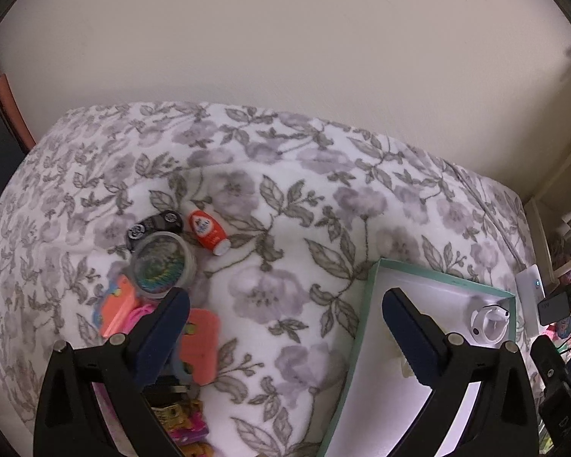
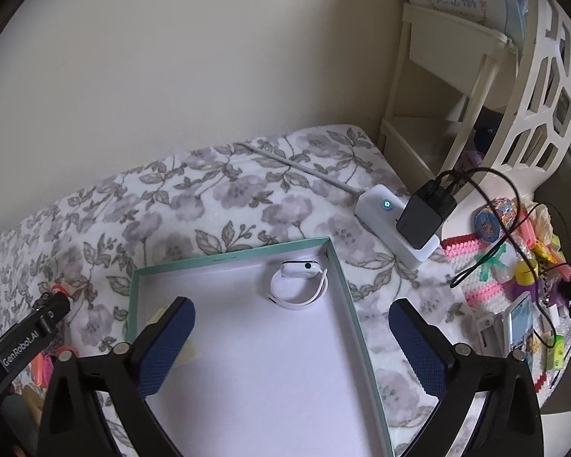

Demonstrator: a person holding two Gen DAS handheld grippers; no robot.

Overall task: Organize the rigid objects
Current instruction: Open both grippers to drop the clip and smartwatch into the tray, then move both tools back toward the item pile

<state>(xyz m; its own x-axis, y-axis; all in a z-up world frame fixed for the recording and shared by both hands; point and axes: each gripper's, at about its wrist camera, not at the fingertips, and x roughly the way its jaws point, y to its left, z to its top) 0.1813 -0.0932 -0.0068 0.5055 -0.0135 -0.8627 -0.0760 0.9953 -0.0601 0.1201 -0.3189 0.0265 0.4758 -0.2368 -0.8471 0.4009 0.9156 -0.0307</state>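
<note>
Partly hidden pale item (image 2: 160, 316) behind left tong pad, watch (image 2: 299, 285) in box (image 2: 243, 257).

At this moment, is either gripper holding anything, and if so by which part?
Nothing is held. The left gripper and the right gripper both stand wide open with nothing between their pads.

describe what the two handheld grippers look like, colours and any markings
Both the left gripper and the right gripper have black angular frames with silver pivot bolts and dark blue textured finger pads. In the right wrist view, the left gripper's side carries a white GenRobot.AI label.
</note>
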